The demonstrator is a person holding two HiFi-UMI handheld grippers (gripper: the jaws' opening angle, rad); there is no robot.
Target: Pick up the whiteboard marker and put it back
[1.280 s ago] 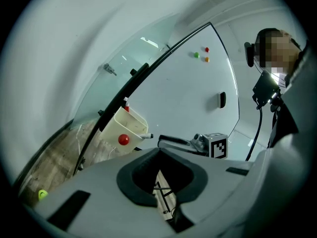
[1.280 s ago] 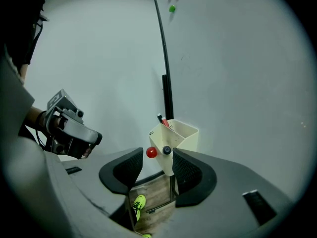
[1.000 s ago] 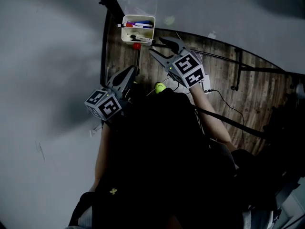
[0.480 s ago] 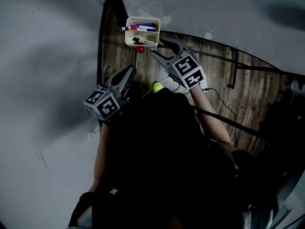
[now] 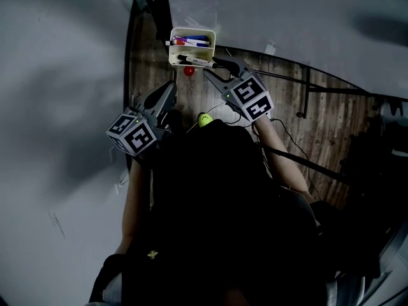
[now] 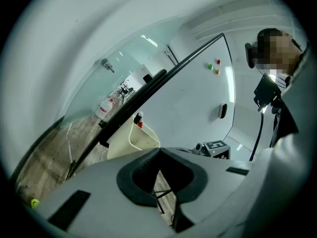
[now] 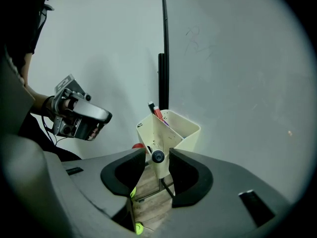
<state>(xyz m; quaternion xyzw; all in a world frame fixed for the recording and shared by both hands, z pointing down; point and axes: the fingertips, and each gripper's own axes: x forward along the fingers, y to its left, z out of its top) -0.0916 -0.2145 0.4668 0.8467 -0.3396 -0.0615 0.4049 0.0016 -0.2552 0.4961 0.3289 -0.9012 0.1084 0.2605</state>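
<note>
Since the prior frames R gripper (image 5: 210,67) has had its jaws closing in. They now stand narrowed either side of the black whiteboard marker (image 5: 193,59). R gripper view shows a slim gap each side of the marker's butt end, so pads not seen pressing. L gripper (image 5: 171,88) has edged slightly toward head view's left, away from the cream marker holder (image 5: 191,30). Largest items first: pale wall (image 5: 64,75) fills head view's left, and whiteboard (image 5: 287,11) runs across the top, w/ a black upright post (image 5: 159,5) at the corner btwn them. Wood-plank floor (image 5: 280,101) lies below, a thin cable (image 5: 299,139) trailing over it. Person's dark top (image 5: 217,209) takes up lower centre, forearms reaching fwd. L gripper: jaw tips together, nothing btwn them, lower-left of holder and apart from the marker. Holder hangs at whiteboard's left end, beside the post; blue and red pens (image 5: 191,41) lie inside. Marker lies along holder's near side, butt end sticking out toward R gripper; whether it sits in the holder or on its rim cannot be told. Small items: yellow-green ball (image 5: 204,119) on floor near person; red round piece (image 5: 189,71) just below holder.
</note>
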